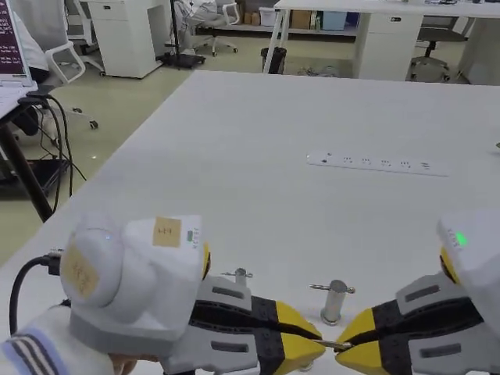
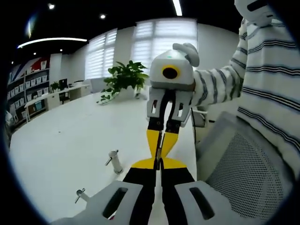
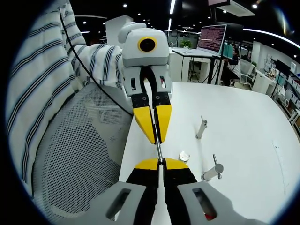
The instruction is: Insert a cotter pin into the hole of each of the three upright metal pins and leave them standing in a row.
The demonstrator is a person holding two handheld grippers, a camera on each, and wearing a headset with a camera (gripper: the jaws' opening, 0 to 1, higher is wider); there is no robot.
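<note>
White table (image 1: 312, 117); left gripper (image 1: 311, 349) and right gripper (image 1: 349, 349) fingers both pinch one cotter pin (image 1: 332, 344), an upright metal pin (image 1: 333, 303) just beyond at twelve o'clock. Best to release one side before aiming at a hole.

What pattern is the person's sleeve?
The sleeve is white with dark stripes, clearest in the left gripper view.

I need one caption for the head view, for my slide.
Left claw and right claw hold one cotter pin between them beside two upright metal pins on a white table.
</note>
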